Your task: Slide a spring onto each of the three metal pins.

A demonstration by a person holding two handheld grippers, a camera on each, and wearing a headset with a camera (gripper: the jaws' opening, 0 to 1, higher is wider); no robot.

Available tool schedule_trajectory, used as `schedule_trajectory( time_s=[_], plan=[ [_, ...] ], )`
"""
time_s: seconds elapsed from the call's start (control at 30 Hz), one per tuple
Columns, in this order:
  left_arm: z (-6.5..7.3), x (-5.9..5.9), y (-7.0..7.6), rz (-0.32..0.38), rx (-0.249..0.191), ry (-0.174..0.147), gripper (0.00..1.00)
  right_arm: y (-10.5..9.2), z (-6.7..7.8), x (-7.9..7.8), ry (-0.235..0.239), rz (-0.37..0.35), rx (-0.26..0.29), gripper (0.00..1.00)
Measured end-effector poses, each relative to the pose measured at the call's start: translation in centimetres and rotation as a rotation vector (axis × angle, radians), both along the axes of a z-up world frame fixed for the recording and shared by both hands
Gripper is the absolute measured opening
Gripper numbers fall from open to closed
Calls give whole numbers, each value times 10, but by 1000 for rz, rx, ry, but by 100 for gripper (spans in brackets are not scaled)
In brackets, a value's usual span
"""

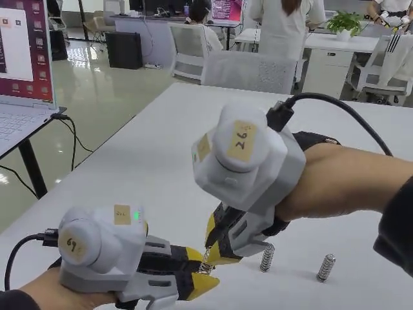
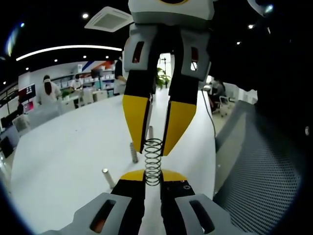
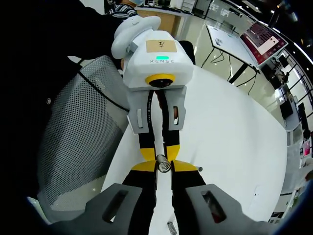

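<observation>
Head view: the left gripper (image 1: 201, 276) lies low at the near edge, pointing right, jaws pinching one end of a small coiled steel spring (image 1: 206, 261). The right gripper (image 1: 214, 253), forearm reaching in from the right, tilts down-left and clamps the other end. Two spare springs (image 1: 267, 257) rest to the right on the white table (image 1: 148, 161). Left gripper view shows three upright metal pins (image 2: 133, 152) just beyond.

Head view: right gripper (image 1: 215, 248), round white knob, tan tag (image 1: 241, 141) handwritten "26". Left gripper (image 1: 201, 270), round knob, paper label (image 1: 72, 245) handwritten "69"; top sticker (image 1: 122, 214) on housing, writing not legible. Laptop screen (image 1: 22, 51): text too small to read.
Right gripper view: left gripper housing front, printed brand (image 3: 158, 61) reads "KENSC", ending uncertain; front sticker (image 3: 161, 46) above it, handwritten mark unreadable.
</observation>
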State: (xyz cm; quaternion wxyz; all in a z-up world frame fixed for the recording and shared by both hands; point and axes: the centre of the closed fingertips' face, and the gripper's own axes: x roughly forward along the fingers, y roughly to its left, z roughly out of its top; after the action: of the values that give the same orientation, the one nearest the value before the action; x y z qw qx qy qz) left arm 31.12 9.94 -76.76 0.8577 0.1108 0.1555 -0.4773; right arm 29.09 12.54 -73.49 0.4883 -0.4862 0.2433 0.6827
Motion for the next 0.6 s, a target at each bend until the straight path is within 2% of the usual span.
schedule_trajectory(
  time_s=[0.6],
  plan=[
    [0,2,2,9,-7,-7,3,0,-5,2,13,-7,-3,11]
  ],
)
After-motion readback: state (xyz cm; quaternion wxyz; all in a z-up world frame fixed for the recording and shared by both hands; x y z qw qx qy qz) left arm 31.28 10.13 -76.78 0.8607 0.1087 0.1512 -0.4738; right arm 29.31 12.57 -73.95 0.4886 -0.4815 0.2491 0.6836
